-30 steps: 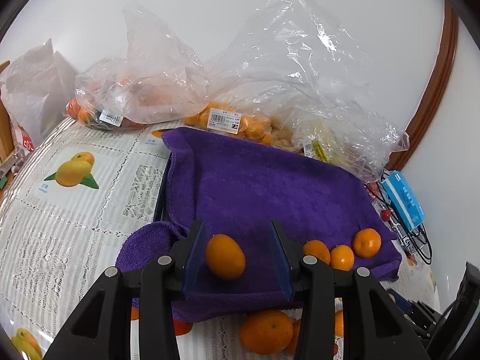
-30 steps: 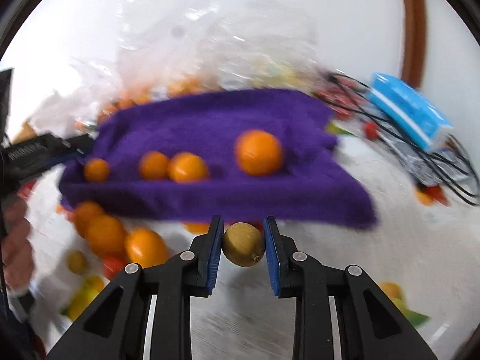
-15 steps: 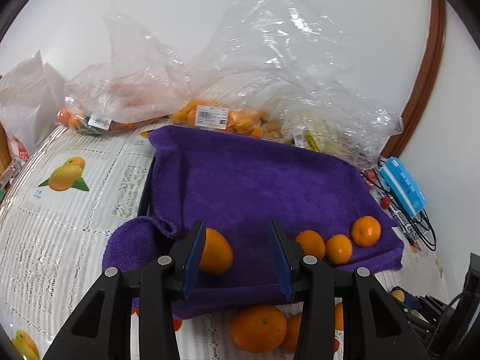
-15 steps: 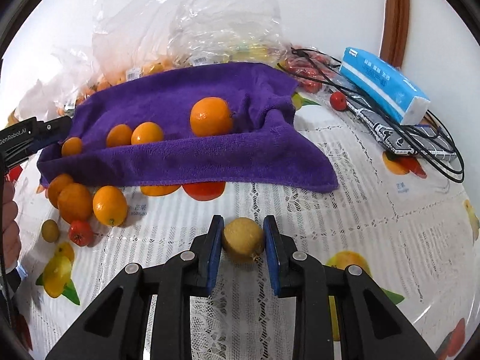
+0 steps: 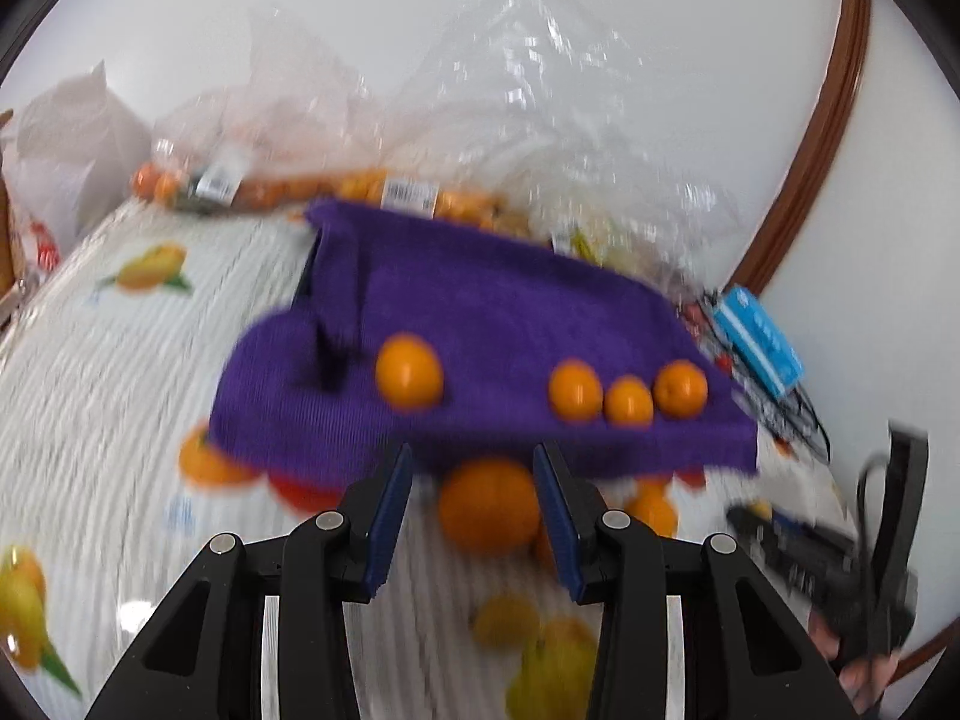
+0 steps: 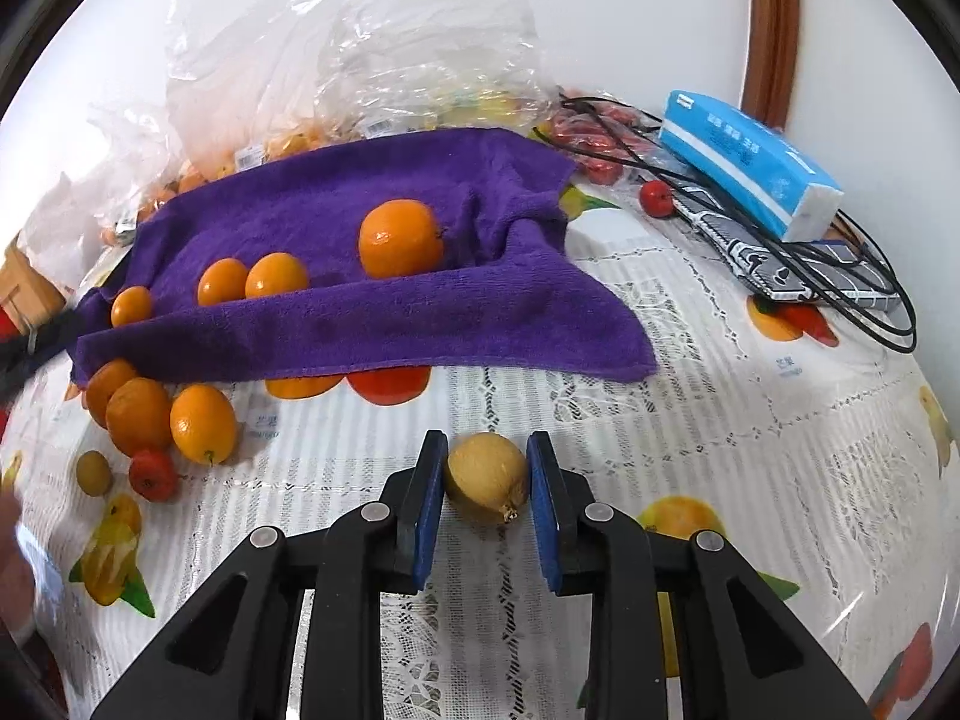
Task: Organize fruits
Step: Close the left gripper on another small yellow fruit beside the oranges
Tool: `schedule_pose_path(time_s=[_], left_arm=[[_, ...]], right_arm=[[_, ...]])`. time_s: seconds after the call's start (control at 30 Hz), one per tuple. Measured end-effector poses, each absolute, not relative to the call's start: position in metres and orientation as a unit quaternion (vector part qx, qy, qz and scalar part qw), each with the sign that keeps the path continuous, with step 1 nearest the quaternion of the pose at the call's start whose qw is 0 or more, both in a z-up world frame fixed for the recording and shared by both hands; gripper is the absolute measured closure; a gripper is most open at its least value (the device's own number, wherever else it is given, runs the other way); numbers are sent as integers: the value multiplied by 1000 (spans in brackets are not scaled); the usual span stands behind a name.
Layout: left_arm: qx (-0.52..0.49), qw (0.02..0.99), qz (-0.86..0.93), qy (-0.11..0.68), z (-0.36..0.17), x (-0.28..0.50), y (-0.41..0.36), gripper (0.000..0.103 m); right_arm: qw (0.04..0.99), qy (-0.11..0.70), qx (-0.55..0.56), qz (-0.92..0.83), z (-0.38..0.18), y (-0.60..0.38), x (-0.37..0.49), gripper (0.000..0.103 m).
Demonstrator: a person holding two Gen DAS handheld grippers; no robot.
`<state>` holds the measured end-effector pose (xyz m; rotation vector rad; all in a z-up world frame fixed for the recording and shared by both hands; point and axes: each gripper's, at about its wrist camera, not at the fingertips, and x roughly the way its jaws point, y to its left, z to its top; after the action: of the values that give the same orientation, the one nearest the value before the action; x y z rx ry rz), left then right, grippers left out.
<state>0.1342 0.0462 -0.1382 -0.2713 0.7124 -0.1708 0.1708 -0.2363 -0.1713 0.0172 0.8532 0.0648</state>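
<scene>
Here, my right gripper (image 6: 487, 483) pinches a small tan fruit (image 6: 486, 485) over the tablecloth (image 6: 690, 396). My left gripper (image 5: 474, 513) – jaws just narrowing, nothing pinched – frames a blurred orange (image 5: 489, 504). Beyond, four oranges (image 6: 400, 238) sit on the purple towel (image 6: 372, 318); the bagged fruit (image 6: 384, 90) behind is hard to make out.

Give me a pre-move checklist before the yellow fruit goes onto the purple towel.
1. Right gripper shut on the yellow fruit: ok.
2. Bare spot on the purple towel in front of the oranges: ok.
3. Largest orange settled on the towel: ok.
4. Left gripper empty, jaws apart: ok.
5. Left gripper clear of the loose orange on the table: cannot tell, that view is blurred.
</scene>
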Motion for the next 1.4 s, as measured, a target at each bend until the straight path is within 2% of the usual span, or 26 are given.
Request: schedule_pose_path(time_s=[0.4, 1.23, 1.33, 1.4], left_arm=[[-37, 906, -92, 412, -164, 114, 10, 66], [-32, 906, -82, 415, -162, 119, 8, 66], [-44, 905, -84, 414, -162, 120, 12, 78], [-64, 903, -101, 412, -162, 119, 16, 78]], right_arm=[[914, 405, 9, 38, -168, -239, 164, 76], [911, 409, 27, 36, -169, -245, 165, 76], [913, 404, 34, 42, -167, -247, 164, 76], [915, 397, 39, 50, -165, -248, 163, 76]])
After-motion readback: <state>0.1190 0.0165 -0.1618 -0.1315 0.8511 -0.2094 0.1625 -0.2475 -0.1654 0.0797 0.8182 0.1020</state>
